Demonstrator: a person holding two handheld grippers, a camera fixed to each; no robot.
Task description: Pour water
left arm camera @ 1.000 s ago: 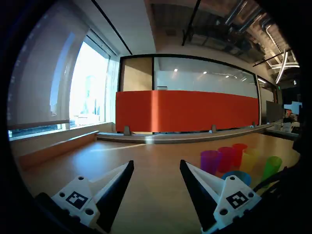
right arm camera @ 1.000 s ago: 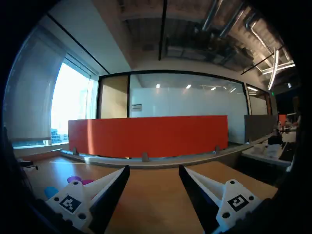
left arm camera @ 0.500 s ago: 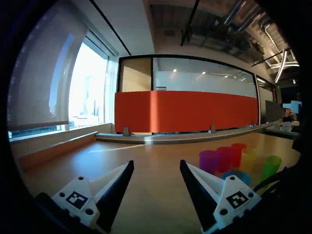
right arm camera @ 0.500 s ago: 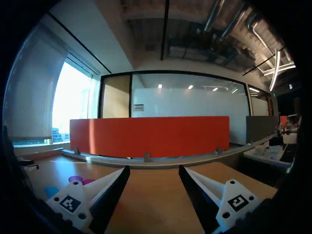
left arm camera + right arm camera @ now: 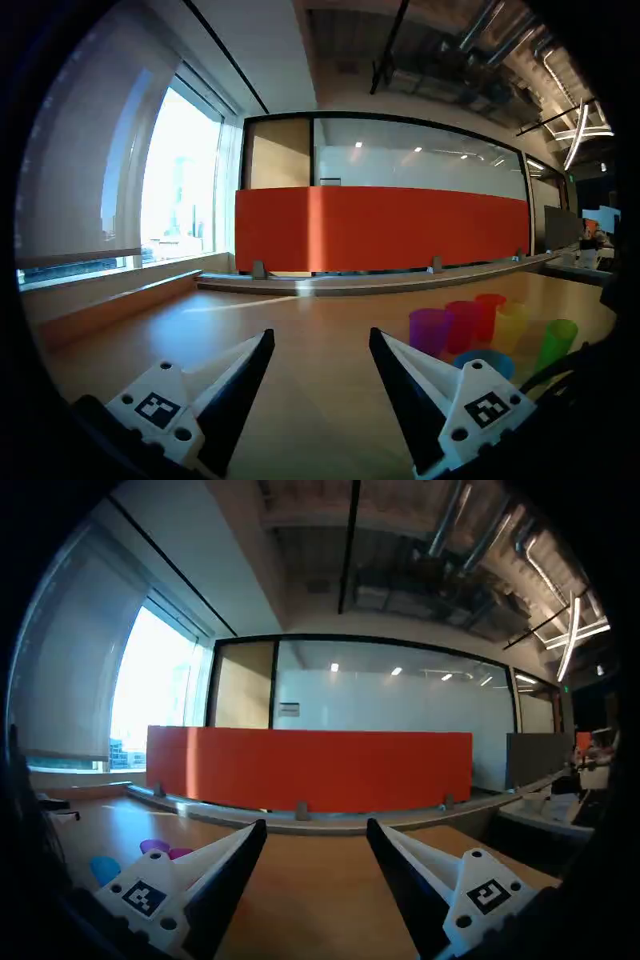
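Over the light wooden tabletop, your left gripper hangs with jaws spread wide, nothing between them. Your right gripper is likewise agape and empty. Just beyond the left gripper's right finger stands a cluster of translucent plastic cups, apart from both tools: blue cup, purple cup, red cup, yellow cup, green cup. Farther off, a long orange partition panel spans the table's back edge.

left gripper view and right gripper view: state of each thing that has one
left tool, open, holding nothing
right tool, open, holding nothing
purple cup, upright on the table
pink cup, upright
red cup, upright
yellow cup, upright
green cup, upright
blue cup, upright, partly hidden
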